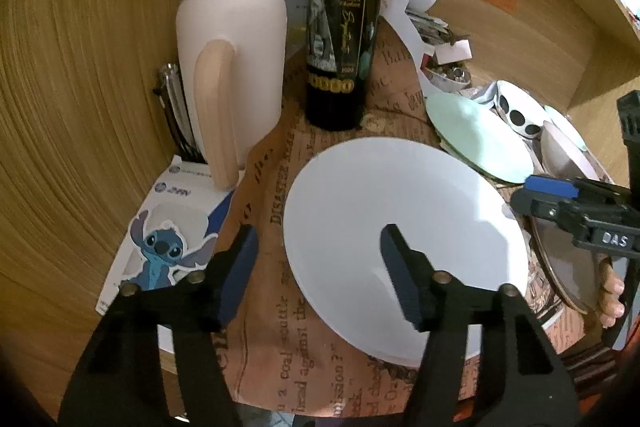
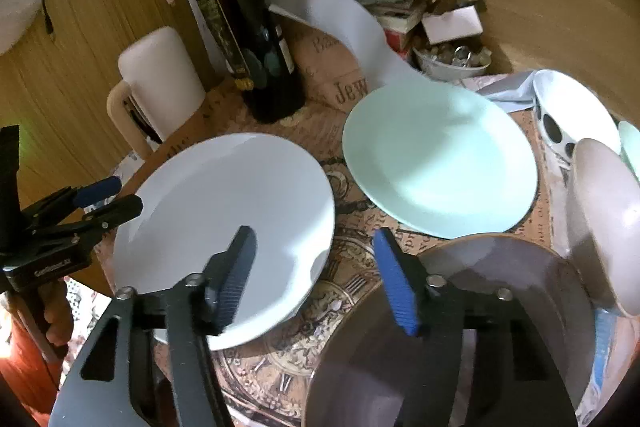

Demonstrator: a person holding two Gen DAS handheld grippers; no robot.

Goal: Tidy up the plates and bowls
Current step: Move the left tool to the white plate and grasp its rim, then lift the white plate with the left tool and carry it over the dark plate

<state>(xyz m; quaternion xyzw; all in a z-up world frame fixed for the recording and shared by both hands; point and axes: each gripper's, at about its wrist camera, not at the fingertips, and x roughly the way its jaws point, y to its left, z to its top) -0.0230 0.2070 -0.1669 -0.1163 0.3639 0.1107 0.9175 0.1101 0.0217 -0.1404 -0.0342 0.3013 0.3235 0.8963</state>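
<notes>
Both grippers (image 1: 318, 247) (image 2: 316, 251) agape — white plate (image 2: 224, 211) untouched.

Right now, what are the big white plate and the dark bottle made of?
The white plate looks like glazed ceramic: smooth, glossy, with soft reflections, though it could be melamine. The dark bottle looks like glass: shiny highlights on its shoulder and a paper label with gold print.

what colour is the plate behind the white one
Pale mint green plate, clearest in the right wrist view.
</notes>
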